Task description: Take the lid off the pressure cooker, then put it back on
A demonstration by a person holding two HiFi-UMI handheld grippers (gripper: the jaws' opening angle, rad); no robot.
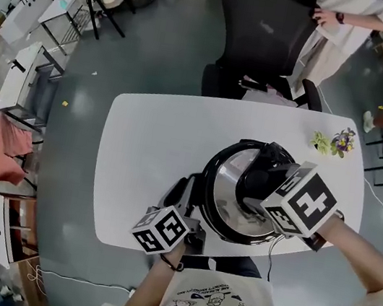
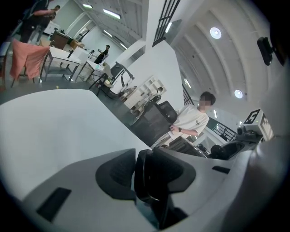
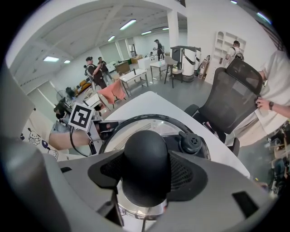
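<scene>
Closest to my eyes is my right gripper (image 1: 257, 186), pointing steeply down over the pressure cooker (image 1: 226, 224) with its marker cube facing up. Its jaws are clamped on the round black knob (image 3: 146, 154) at the middle of the lid, one pad pressed against each side. Under the cooker spreads the white table (image 1: 148, 148), and the cooker stands toward my edge of it, a little right of centre. Beyond the cooker, at the far side of the table, is a black office chair (image 1: 261, 29), and a person (image 1: 354, 23) in a pale shirt stands just beside it with a hand on its back. The lid (image 1: 223, 183), shiny metal with a black rim, sits on the cooker. At the cooker's left side my left gripper (image 2: 144, 179) reaches in nearly level, and its jaws are closed on the black side handle (image 2: 146, 163). Just beside the knob, on the lid's far side, is a small black valve (image 3: 191, 142). Well off from the cooker, toward the table's far right corner, lies a little bunch of flowers (image 1: 333, 142).
</scene>
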